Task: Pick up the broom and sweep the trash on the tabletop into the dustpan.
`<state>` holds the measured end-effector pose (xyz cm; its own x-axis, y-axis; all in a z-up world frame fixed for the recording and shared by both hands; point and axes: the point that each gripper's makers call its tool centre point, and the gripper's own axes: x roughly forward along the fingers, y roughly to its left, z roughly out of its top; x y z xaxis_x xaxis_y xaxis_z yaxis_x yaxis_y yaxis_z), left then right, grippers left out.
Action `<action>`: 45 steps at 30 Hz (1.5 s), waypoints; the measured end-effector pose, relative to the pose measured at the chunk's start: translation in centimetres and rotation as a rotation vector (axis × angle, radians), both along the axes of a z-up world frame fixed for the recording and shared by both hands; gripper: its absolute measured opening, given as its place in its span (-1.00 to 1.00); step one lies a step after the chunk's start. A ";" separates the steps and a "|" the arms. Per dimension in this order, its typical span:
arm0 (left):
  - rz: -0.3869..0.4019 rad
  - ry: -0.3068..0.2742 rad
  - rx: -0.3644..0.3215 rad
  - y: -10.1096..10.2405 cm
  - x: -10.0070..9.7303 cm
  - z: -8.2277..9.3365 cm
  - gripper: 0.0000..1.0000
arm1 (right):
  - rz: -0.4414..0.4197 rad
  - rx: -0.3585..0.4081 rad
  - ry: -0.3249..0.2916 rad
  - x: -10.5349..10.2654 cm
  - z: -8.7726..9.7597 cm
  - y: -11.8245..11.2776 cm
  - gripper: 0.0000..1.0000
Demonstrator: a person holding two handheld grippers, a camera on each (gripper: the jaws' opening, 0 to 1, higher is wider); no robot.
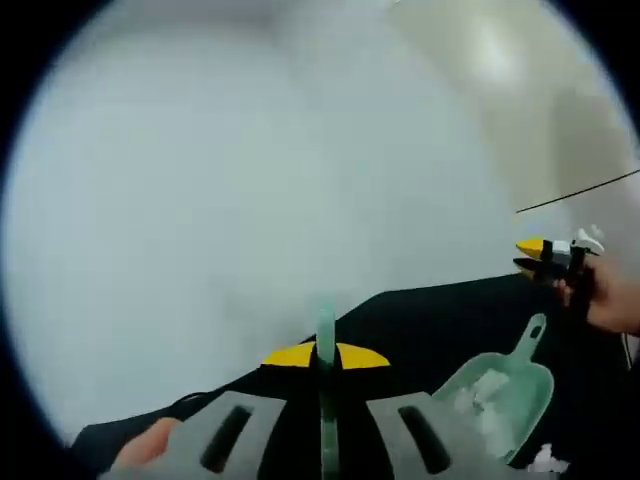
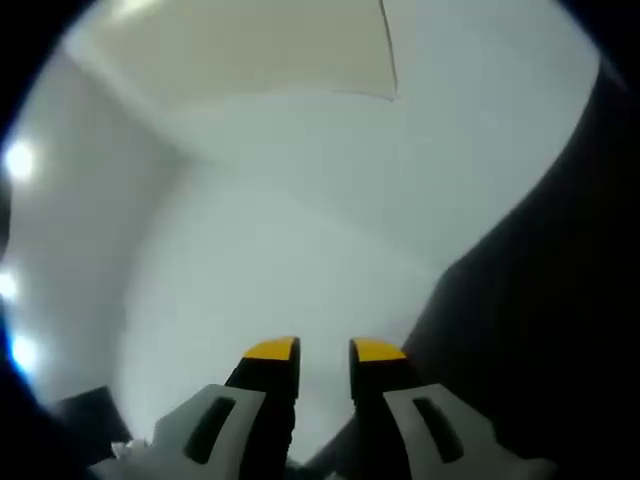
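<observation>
Lower right in the left gripper view, the pale green dustpan (image 1: 505, 395) is seen on the black tabletop (image 1: 420, 325), white trash (image 1: 488, 400) inside; more scraps are blurred beside it. A thin green broom handle (image 1: 326, 340), bristles cut off, is clamped by the left gripper (image 1: 325, 356). The right gripper (image 2: 325, 350) is held slightly parted, nothing between.

A bare indoor room is showing: plain white walls (image 2: 300, 230), a black-covered table (image 1: 450, 320), nothing telling its use.
</observation>
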<state>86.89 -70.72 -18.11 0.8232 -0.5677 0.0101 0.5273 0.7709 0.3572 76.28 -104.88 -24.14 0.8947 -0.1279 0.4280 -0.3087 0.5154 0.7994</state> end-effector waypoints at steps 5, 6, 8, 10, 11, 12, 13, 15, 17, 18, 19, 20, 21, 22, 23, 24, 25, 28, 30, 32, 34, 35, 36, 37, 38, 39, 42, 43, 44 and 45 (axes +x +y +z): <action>0.153 0.020 0.045 5.1 1.5 -0.3 -0.92 | 0.007 -0.009 0.013 0.2 -0.1 0.3 -0.56; 0.180 0.025 0.057 6.0 1.9 -0.7 -0.92 | 0.007 -0.009 0.013 0.2 -0.1 0.3 -0.56; 0.196 0.035 0.055 7.0 2.6 -1.2 -0.92 | 0.009 -0.007 0.014 0.2 -0.2 0.1 -0.56; 0.210 0.044 0.057 7.7 3.2 -1.8 -0.92 | 0.011 -0.007 0.015 0.1 -0.3 0.2 -0.56; 0.215 0.048 0.058 7.9 3.6 -2.1 -0.92 | 0.012 -0.008 0.014 0.1 -0.2 0.1 -0.56; 0.226 0.057 0.064 8.3 4.1 -2.6 -0.92 | 0.012 -0.010 0.015 0.1 -0.2 0.1 -0.56; 0.238 0.076 0.075 8.5 4.8 -3.4 -0.92 | 0.012 -0.011 0.016 0.1 -0.3 0.1 -0.56; 0.225 0.116 0.070 8.1 5.1 -4.6 -0.92 | 0.013 -0.010 0.017 0.2 -0.4 0.0 -0.56; 0.192 0.129 0.048 6.8 4.3 -4.9 -0.91 | 0.012 -0.008 0.014 0.1 -0.4 -0.2 -0.56; 0.185 0.145 0.055 6.1 3.8 -5.2 -0.91 | 0.011 -0.007 0.013 0.1 -0.4 -0.2 -0.56; 0.177 0.144 0.065 5.4 3.2 -5.5 -0.90 | 0.011 -0.007 0.012 0.1 -0.4 -0.3 -0.56; 0.170 0.145 0.072 4.6 2.7 -5.8 -0.90 | 0.011 -0.006 0.012 0.1 -0.4 -0.3 -0.56; 0.164 0.144 0.080 3.8 2.2 -5.9 -0.89 | 0.010 -0.007 0.013 0.2 -0.4 -0.3 -0.56; 0.155 0.141 0.084 3.0 1.7 -5.9 -0.89 | 0.010 -0.008 0.013 0.2 -0.5 -0.4 -0.56; 0.142 0.138 0.082 2.1 1.1 -5.8 -0.89 | 0.011 -0.008 0.013 0.2 -0.5 -0.4 -0.56; 0.131 0.135 0.077 1.2 0.7 -5.6 -0.89 | 0.011 -0.007 0.012 0.2 -0.5 -0.4 -0.56; 0.121 0.133 0.073 0.2 0.2 -5.5 -0.90 | 0.010 -0.007 0.011 0.1 -0.5 -0.4 -0.56; 0.070 0.140 0.056 -3.0 -1.3 -5.1 -0.89 | 0.012 -0.005 0.011 0.2 -0.6 -0.4 -0.56; 0.023 0.147 0.030 -5.1 -2.6 -4.9 -0.89 | 0.013 -0.004 0.010 0.2 -0.6 -0.5 -0.56; -0.020 0.133 0.019 -7.1 -3.8 -4.5 -0.90 | 0.014 -0.002 0.009 0.2 -0.6 -0.5 -0.57; -0.066 0.125 -0.013 -8.7 -5.1 -3.7 -0.91 | 0.017 -0.002 0.009 0.2 -0.6 -0.4 -0.57; -0.091 0.121 -0.034 -9.4 -5.7 -3.2 -0.91 | 0.019 -0.002 0.009 0.2 -0.6 -0.4 -0.57; -0.118 0.109 -0.050 -9.9 -6.2 -2.6 -0.92 | 0.020 -0.002 0.009 0.2 -0.6 -0.4 -0.57; -0.147 0.105 -0.088 -10.4 -6.8 -1.9 -0.92 | 0.021 -0.002 0.008 0.3 -0.6 -0.3 -0.57; -0.183 0.104 -0.139 -10.9 -7.5 -1.1 -0.91 | 0.021 -0.001 0.007 0.2 -0.6 -0.3 -0.57; -0.223 0.103 -0.183 -11.3 -8.1 -0.4 -0.91 | 0.021 0.000 0.006 0.2 -0.6 -0.3 -0.57; -0.209 0.084 -0.189 -10.6 -8.3 0.6 -0.92 | 0.021 0.004 0.002 0.2 -0.6 -0.4 -0.57; -0.189 0.063 -0.180 -10.0 -8.1 1.1 -0.92 | 0.021 0.005 0.001 0.1 -0.6 -0.4 -0.57; -0.169 0.046 -0.176 -9.4 -8.0 1.4 -0.92 | 0.022 0.007 -0.001 0.1 -0.6 -0.4 -0.57; -0.159 0.040 -0.181 -8.7 -7.9 1.7 -0.92 | 0.022 0.008 -0.002 0.1 -0.6 -0.4 -0.57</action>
